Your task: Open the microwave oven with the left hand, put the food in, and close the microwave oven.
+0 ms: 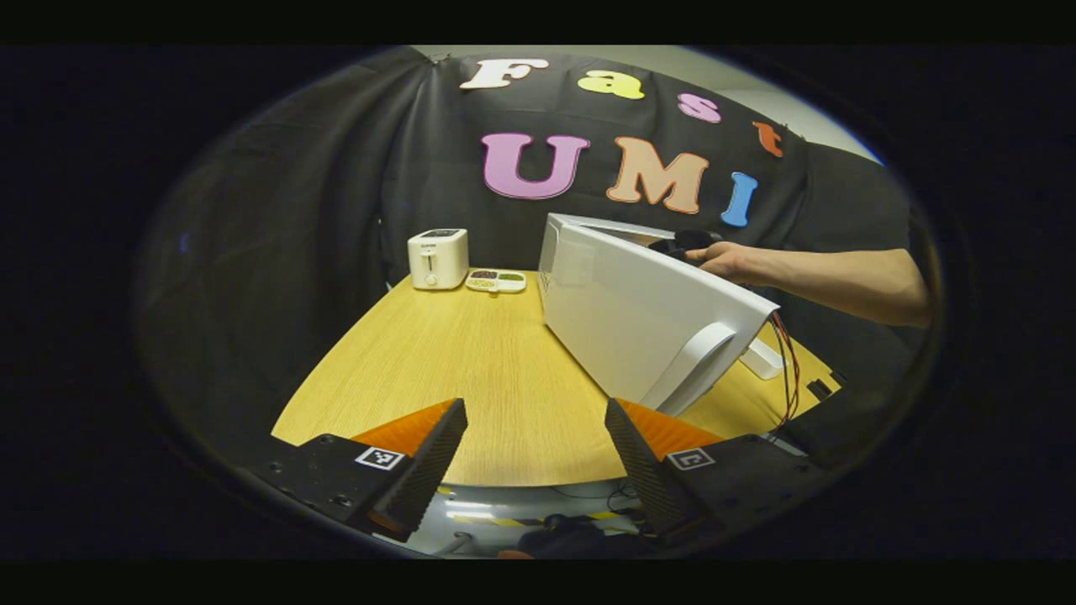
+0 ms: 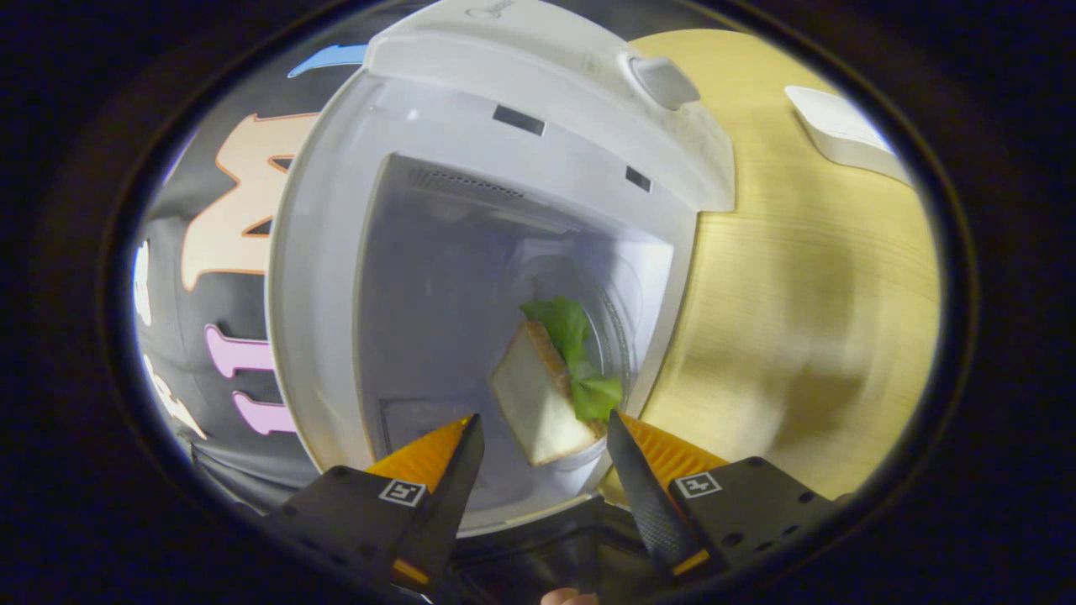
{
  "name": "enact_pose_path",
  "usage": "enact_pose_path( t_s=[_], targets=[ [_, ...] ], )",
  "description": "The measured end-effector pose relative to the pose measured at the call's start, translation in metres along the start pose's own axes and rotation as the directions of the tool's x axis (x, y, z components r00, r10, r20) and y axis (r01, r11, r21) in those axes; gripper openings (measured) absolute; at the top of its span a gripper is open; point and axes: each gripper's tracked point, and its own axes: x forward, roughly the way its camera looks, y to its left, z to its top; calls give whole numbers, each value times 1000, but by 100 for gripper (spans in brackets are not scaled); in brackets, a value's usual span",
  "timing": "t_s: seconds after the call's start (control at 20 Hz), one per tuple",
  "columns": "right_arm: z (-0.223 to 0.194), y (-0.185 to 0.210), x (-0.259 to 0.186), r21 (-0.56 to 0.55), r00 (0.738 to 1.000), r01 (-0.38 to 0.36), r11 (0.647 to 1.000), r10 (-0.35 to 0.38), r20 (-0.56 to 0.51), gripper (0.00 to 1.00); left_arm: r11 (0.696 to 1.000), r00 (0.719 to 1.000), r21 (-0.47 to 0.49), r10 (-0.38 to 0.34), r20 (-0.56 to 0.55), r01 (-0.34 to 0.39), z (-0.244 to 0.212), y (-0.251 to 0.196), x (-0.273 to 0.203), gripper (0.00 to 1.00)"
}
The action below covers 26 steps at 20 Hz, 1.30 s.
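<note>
My left gripper (image 1: 535,458) stands with its jaws spread wide and nothing between them. It hangs over the near edge of the wooden table (image 1: 471,370), apart from the microwave oven (image 1: 639,319). In the left gripper view the oven's white door (image 1: 647,323) is swung open toward me, with its curved handle (image 1: 693,361) at the near end. A hand (image 1: 725,260) with a bare forearm reaches in behind the door, at the oven's open front. Beyond the oven, toward the far table edge, stand a white toaster (image 1: 437,258) and, just beside it, a small divided tray (image 1: 496,281).

My right gripper (image 2: 545,454) points into the oven's open cavity (image 2: 437,319). Its jaws are also wide apart. The food, a sandwich (image 2: 546,395) of pale bread with a green lettuce leaf along one side, lies inside the cavity on the round glass turntable (image 2: 618,328). It shows between my right fingertips, with a clear gap on the left side. On the right side it runs close to the fingertip (image 2: 626,454), and I cannot tell whether it touches. Both fingers do not press on it. In this view the oven appears rotated, with its control panel and knob (image 2: 664,81) above the cavity and the table to the right of it.
</note>
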Motion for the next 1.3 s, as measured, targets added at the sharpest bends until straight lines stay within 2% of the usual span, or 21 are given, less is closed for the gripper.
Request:
enact_pose_path(
  t_s=[0.1, 0.15, 0.25, 0.35, 0.4, 0.5, 0.6, 0.7, 0.75, 0.8, 0.85, 0.95, 1.05, 1.15, 1.2, 1.25, 1.3],
  targets=[
    [2, -8, -21, -51, 1000, -6, 999, 5, -15, 91, 999, 1000, 35, -16, 5, 16, 2, -3, 4, 95],
    [7, -12, -33, -90, 1000, -13, 996, 12, -14, 91, 998, 1000, 56, -27, 9, 26, 4, -5, 6, 98],
    [16, -22, -55, -198, 999, -28, 980, 24, -20, 91, 992, 999, 115, -52, 12, 50, 7, -10, 11, 98],
    [27, -32, -79, -328, 999, -47, 944, 41, -27, 91, 978, 997, 194, -77, 14, 73, 10, -15, 17, 98],
    [32, -35, -91, -387, 998, -62, 920, 56, -28, 80, 970, 996, 228, -94, 11, 89, 11, -19, 22, 97],
    [41, -38, -115, -505, 996, -91, 859, 87, -32, 79, 954, 994, 284, -108, 21, 97, 18, -23, 28, 98],
    [43, -40, -140, -640, 992, -121, 759, 113, -52, 78, 948, 993, 305, -108, 46, 89, 29, -28, 35, 98],
    [47, -38, -165, -770, 988, -137, 623, 145, -58, 76, 951, 993, 298, -107, 46, 88, 34, -32, 41, 75],
    [47, -37, -176, -818, 985, -144, 556, 159, -66, 70, 953, 993, 287, -110, 48, 92, 37, -37, 44, 53],
    [47, -35, -187, -854, 982, -152, 497, 174, -73, 70, 956, 992, 278, -118, 54, 98, 42, -42, 45, 48],
    [48, -32, -197, -883, 979, -156, 442, 191, -78, 70, 959, 992, 272, -109, 70, 86, 49, -45, 46, 26],
    [52, -22, -216, -928, 967, -160, 336, 241, -79, 70, 963, 991, 258, -99, 86, 74, 56, -53, 52, 1],
    [51, -7, -235, -961, 947, -171, 215, 306, -100, 70, 955, 991, 283, -109, 71, 85, 53, -68, 52, 0],
    [52, 8, -261, -985, 922, -154, 79, 370, -115, 70, 951, 992, 300, -102, 75, 75, 57, -80, 56, 0],
    [53, 15, -270, -990, 910, -140, 23, 397, -120, 70, 952, 992, 295, -103, 73, 77, 57, -88, 59, 0],
    [54, 22, -280, -992, 897, -126, -23, 425, -124, 70, 954, 993, 292, -93, 68, 70, 56, -92, 62, 0],
    [56, 31, -288, -992, 881, -110, -53, 457, -122, 70, 954, 995, 296, -78, 67, 55, 58, -93, 63, 0]
  ],
)
